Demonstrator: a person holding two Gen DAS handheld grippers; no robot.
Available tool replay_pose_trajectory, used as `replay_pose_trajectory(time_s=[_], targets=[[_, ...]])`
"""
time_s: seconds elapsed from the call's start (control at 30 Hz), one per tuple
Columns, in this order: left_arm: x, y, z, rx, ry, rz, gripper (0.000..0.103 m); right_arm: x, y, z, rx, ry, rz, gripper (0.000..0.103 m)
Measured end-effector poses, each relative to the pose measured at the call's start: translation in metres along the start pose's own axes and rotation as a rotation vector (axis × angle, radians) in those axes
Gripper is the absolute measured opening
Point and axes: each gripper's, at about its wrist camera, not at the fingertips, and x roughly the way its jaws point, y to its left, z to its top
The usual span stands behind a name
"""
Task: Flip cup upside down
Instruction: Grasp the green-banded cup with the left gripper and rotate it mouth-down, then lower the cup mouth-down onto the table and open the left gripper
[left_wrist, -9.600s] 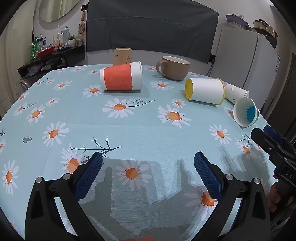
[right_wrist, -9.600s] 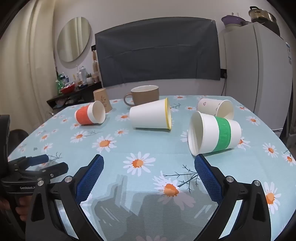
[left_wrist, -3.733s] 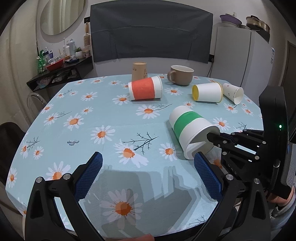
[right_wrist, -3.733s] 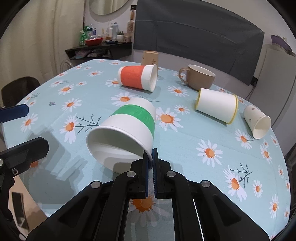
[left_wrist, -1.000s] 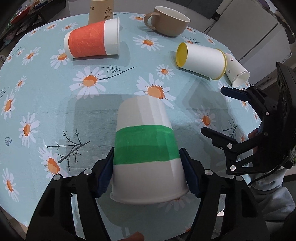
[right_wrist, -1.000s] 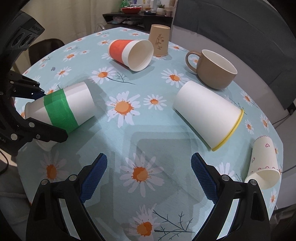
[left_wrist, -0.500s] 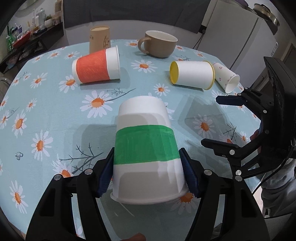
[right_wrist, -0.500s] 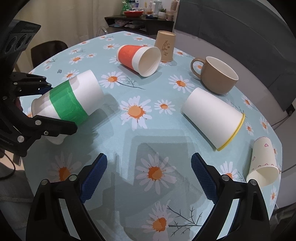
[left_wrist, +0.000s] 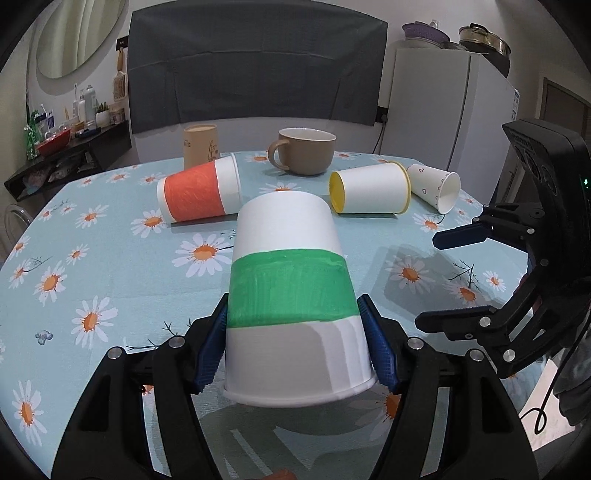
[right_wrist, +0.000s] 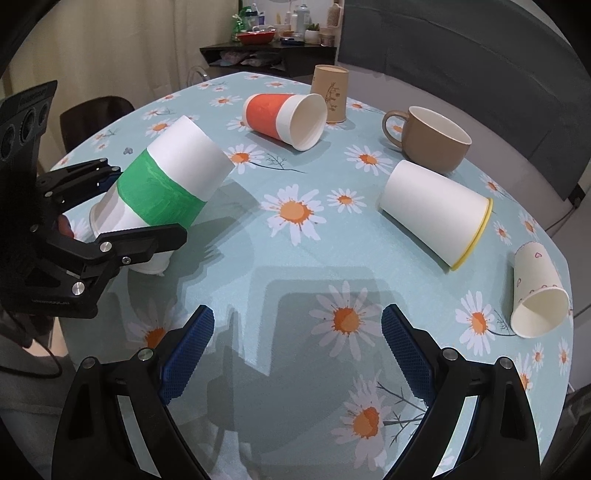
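Note:
My left gripper (left_wrist: 293, 343) is shut on the white paper cup with a green band (left_wrist: 291, 291), gripping its lower half near the rim. The cup is tilted, base pointing up and away, rim down toward the daisy tablecloth (left_wrist: 110, 266). In the right wrist view the same green-band cup (right_wrist: 162, 188) leans base-up at the left, held by the left gripper (right_wrist: 110, 210), its rim close to the cloth. My right gripper (right_wrist: 295, 350) is open and empty above the table's near part; it also shows at the right in the left wrist view (left_wrist: 461, 277).
On their sides lie an orange-band cup (right_wrist: 284, 114), a yellow-rimmed white cup (right_wrist: 436, 210) and a small heart-print cup (right_wrist: 539, 288). A brown mug (right_wrist: 432, 136) and a tan cup (right_wrist: 330, 92) stand at the back. A fridge (left_wrist: 443, 110) is behind the table.
The left gripper has swung the green-band cup from lying along the table toward base-up, rim lowering to the cloth. The right gripper stays open and has drifted slightly.

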Motion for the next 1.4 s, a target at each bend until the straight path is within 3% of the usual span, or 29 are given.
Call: replay_pose_trajectory(time_s=[0.23,0.93,1.03,1.1,1.23,1.4], targets=[[-0.015,-0.006,-0.017,0.045,-0.067,0.043,0.067,-0.007,0.009,-0.009,0.02,-0.011,0.008,0.088],[-0.046,-0.004,-0.057,0.047,-0.067,0.039,0.067,-0.018,0.044,-0.03,0.05,-0.049,0.02,0.088],[-0.05,-0.007,-0.059,0.066,-0.07,0.04,0.076,-0.018,0.045,-0.033,0.062,-0.051,0.021,0.088],[-0.052,-0.009,-0.06,0.069,-0.066,0.042,0.088,-0.019,0.046,-0.035,0.072,-0.054,0.021,0.088],[-0.06,-0.011,-0.062,0.068,-0.067,0.046,0.095,-0.024,0.05,-0.039,0.095,-0.071,0.008,0.09],[-0.07,-0.012,-0.066,0.071,-0.069,0.08,0.097,-0.032,0.062,-0.051,0.132,-0.121,-0.029,0.091]])
